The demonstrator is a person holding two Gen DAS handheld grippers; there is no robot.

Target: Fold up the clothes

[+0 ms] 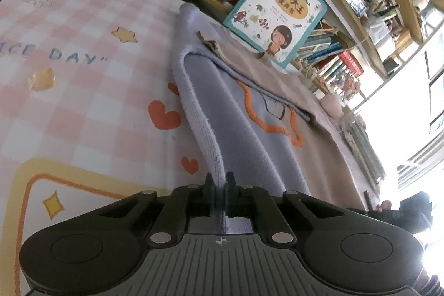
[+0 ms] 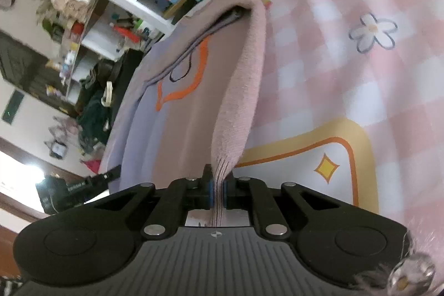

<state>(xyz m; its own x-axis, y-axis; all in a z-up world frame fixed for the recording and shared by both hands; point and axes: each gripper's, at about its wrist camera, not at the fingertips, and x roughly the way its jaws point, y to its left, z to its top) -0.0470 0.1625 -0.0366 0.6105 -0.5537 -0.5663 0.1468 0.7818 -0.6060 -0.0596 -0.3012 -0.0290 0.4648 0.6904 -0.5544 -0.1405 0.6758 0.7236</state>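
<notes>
Sweater [image 1: 249, 113], a fleecy grey-lavender and beige one with an orange outline stitched on the front, lies spread on the pink checked bedspread [image 1: 83, 107], its far end up against the cluttered bookshelf [image 1: 319, 27] where a children's picture book [image 1: 277, 10] leans. Folding looks barely begun, as a judgement from how the cloth lies: the body is mostly flat and open, the near hem is pinched at two points, and no finished fold or tidy stack shows anywhere. One long edge on each side is raised into a ridge running away from the camera, so the first fold, near hem carried over toward the bookshelf end, seems to be just starting; the sleeves, the later folds and the smoothing are all left.

Left gripper [image 1: 221, 182] is clenched on the lavender edge of the sweater, the cloth passing straight between its pads and rising as a rolled ridge toward the far end of the bed. Right gripper [image 2: 218, 185] is clamped on the ribbed beige hem [image 2: 222, 171], which bunches into pleats between the blue pads [image 2: 225, 192]. In its view the other gripper shows at the left, beside the same garment. Both grips sit at the near edge of the bed, with the rest of the sweater stretching ahead of them
</notes>
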